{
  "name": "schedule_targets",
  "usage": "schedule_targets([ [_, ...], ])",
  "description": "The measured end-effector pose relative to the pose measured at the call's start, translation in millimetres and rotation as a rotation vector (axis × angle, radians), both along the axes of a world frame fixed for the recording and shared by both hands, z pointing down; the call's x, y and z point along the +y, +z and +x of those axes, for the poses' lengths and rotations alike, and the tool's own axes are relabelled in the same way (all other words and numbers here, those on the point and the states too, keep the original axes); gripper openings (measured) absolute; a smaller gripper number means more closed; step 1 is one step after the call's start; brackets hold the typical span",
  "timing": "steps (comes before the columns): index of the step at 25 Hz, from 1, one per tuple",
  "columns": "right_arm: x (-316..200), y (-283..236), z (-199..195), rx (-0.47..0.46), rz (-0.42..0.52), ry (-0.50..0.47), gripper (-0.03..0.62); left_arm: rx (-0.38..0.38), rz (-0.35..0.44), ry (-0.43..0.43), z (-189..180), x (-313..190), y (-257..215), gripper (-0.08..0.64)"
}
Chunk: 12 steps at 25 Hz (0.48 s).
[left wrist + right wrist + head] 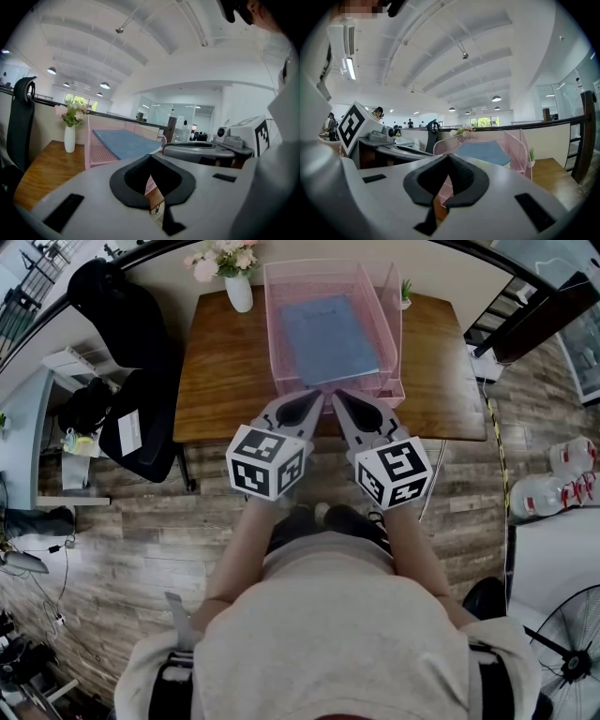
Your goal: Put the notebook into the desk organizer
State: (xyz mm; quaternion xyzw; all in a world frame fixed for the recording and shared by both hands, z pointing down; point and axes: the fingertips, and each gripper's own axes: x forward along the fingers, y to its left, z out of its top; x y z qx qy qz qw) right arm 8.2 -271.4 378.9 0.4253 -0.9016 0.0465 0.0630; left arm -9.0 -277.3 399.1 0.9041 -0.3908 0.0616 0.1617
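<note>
A blue notebook [328,338] lies flat inside the pink mesh desk organizer [273,329] on the wooden desk [220,381]. Both grippers hover side by side over the desk's front edge, tips just short of the organizer's near wall. My left gripper [317,397] is shut with nothing in it, and so is my right gripper [337,397]. From the left gripper view the notebook [124,143] rests in the organizer [96,153] beyond the shut left gripper [151,159]. The right gripper view looks past the shut right gripper [447,158] at the notebook [480,152] and the pink organizer [520,150].
A white vase of flowers [237,282] stands at the desk's back left, and a small potted plant [405,292] behind the organizer's right side. A black chair [141,418] sits left of the desk. A fan [572,652] and water bottles [553,488] are on the floor at right.
</note>
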Motion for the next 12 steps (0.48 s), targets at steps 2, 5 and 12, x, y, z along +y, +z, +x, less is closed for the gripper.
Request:
schedule_targets([
  [2,-0.8,0.2,-0.6,0.002,0.000,-0.002,0.010,0.004,0.000,0.000,-0.1,-0.9,-0.2,0.011],
  [5,-0.9,0.6,-0.5,0.008,0.001,-0.004,0.009,0.007,0.001,0.000,0.8,-1.4,-0.8,0.011],
  [12,-3.4,5.2,4.4,0.029,-0.010,0.015,0.009,0.003,-0.008,-0.001,3.0,-2.4,3.0,0.011],
])
